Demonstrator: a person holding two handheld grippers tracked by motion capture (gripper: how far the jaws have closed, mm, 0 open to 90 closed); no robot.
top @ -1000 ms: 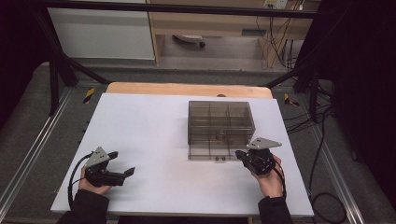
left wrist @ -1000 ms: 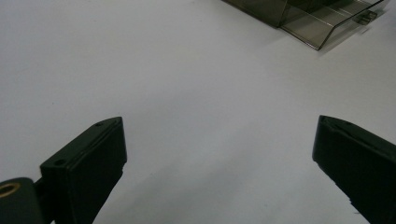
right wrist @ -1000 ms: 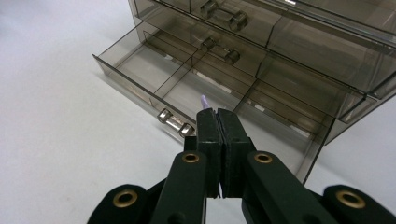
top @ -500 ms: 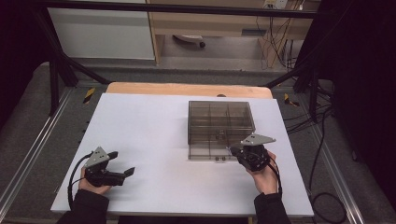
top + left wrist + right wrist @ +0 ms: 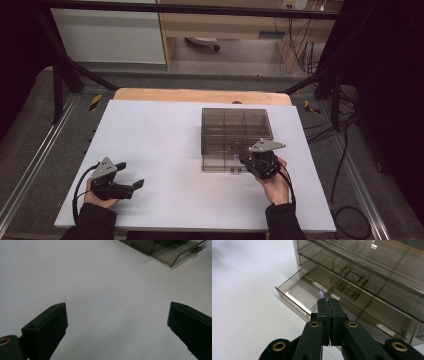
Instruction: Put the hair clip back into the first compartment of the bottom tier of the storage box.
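Note:
A smoky clear drawer cabinet (image 5: 235,131) stands right of the table's middle. Its bottom left drawer (image 5: 299,293) is pulled out and looks empty. In the high view my right gripper (image 5: 245,159) hangs at the cabinet's front, by the open drawer (image 5: 220,167). In the right gripper view its jaws (image 5: 328,300) are pressed together, and a small purple piece (image 5: 321,294) pokes out at their tip, just above the drawer's inner end. My left gripper (image 5: 130,175) rests near the front left corner, jaws wide apart (image 5: 117,304) with only bare table between them.
The white table top (image 5: 160,135) has free room left of the cabinet. The left gripper view catches the open drawer (image 5: 172,255) far off at top right. A wooden board edge (image 5: 200,95) lies behind the table; cables trail on the floor at right.
My right gripper has moved left and a little away from the person, up to the cabinet's front at the open drawer. The left gripper has stayed put.

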